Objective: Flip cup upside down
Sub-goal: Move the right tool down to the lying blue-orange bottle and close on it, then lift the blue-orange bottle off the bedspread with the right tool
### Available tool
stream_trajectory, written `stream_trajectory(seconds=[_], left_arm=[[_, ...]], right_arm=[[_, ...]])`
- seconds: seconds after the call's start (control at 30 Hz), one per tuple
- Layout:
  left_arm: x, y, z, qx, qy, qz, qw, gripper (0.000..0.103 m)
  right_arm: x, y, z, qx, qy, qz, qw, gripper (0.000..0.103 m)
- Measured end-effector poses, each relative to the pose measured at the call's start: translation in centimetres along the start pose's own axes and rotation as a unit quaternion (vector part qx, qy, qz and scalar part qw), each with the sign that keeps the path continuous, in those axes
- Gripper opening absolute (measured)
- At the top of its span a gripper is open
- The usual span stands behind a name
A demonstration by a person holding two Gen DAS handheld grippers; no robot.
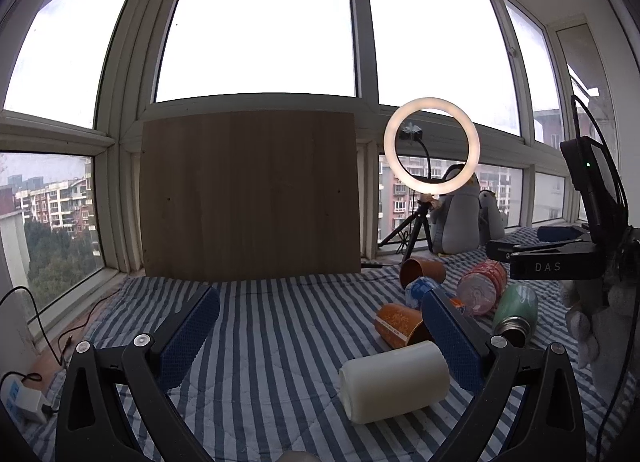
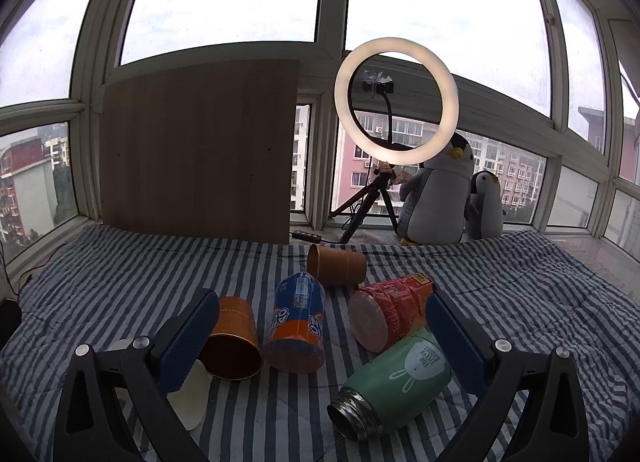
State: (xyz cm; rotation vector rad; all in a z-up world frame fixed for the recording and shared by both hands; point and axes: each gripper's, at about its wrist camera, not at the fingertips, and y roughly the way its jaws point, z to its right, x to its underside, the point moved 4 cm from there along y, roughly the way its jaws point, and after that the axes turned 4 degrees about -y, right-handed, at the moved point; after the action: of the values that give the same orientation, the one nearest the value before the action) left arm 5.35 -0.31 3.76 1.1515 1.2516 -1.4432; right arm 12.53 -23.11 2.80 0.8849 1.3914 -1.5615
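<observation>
Both hand-held grippers gape empty: left (image 1: 320,336) beside the white cup (image 1: 394,380), right (image 2: 322,336) over clutter. Lying sideways, the cup could roll off if nudged.

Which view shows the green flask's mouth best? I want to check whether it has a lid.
The right wrist view: the green flask lies on its side close by, its bare metal mouth facing the camera, no lid on. The left wrist view shows it far off, small, mouth dark and partly hidden behind the left claw.
</observation>
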Motion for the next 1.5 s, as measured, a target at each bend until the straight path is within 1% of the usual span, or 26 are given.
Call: stream_trajectory(seconds=[0.07,0.2,0.3,0.4,0.47,0.53,0.7,0.8,0.87,0.9,0.97,1.1,1.2,1.37,1.5], left_arm=[[0.1,0.5,-0.4,0.006,-0.001,-0.016,0.9998,0.102],[0.6,2.3,-1.1,0.016,-0.004,-0.070,0.9974,0.102],[0.8,3.8,-1.9,0.022,-0.004,-0.108,0.9939,0.102],[0.7,4.6,-2.5,0.025,0.001,-0.127,0.9917,0.102],[0.5,4.9,-3.2,0.024,-0.004,-0.131,0.9911,0.102],[0.2,5.0,-3.8,0.023,-0.013,-0.132,0.9909,0.102],[-0.1,5.2,-5.0,0.019,-0.028,-0.133,0.9906,0.102],[0.2,5.4,-4.8,0.020,-0.023,-0.139,0.9898,0.102],[0.5,5.5,-4.5,0.023,-0.019,-0.143,0.9892,0.102],[0.6,5.6,-4.4,0.023,-0.016,-0.144,0.9891,0.102],[0.8,5.7,-4.2,0.023,-0.012,-0.146,0.9889,0.102],[1.0,5.8,-4.0,0.022,-0.012,-0.146,0.9890,0.102],[1.0,5.9,-4.1,0.021,-0.015,-0.145,0.9891,0.102],[1.1,6.0,-4.2,0.024,-0.019,-0.149,0.9884,0.102],[1.3,6.0,-4.2,0.029,-0.021,-0.151,0.9879,0.102]], right_arm=[[-0.6,1.7,-0.1,-0.012,0.002,-0.028,1.000,0.102],[-1.1,5.4,-0.3,-0.036,0.003,-0.099,0.994,0.102],[-1.2,7.7,-0.4,-0.039,-0.001,-0.139,0.990,0.101],[-1.3,10.0,-0.6,-0.039,-0.001,-0.168,0.985,0.101],[-1.2,11.4,-0.7,-0.040,0.005,-0.188,0.981,0.098],[-1.0,12.8,-0.8,-0.048,0.011,-0.209,0.977,0.093],[-0.9,15.9,-1.6,-0.048,-0.003,-0.249,0.967,0.091],[-0.3,18.0,-2.2,-0.050,-0.012,-0.280,0.959,0.091],[0.1,19.3,-2.3,-0.053,-0.008,-0.301,0.952,0.085],[0.4,19.9,-2.4,-0.054,-0.005,-0.311,0.949,0.079],[0.9,20.7,-2.6,-0.062,0.000,-0.327,0.943,0.077],[2.1,21.7,-3.1,-0.061,-0.016,-0.351,0.934,0.076],[2.8,21.9,-3.3,-0.061,-0.020,-0.366,0.928,0.061],[2.7,21.4,-3.0,-0.063,-0.014,-0.365,0.929,0.061],[1.7,20.7,-2.4,-0.056,-0.009,-0.355,0.933,0.060]])
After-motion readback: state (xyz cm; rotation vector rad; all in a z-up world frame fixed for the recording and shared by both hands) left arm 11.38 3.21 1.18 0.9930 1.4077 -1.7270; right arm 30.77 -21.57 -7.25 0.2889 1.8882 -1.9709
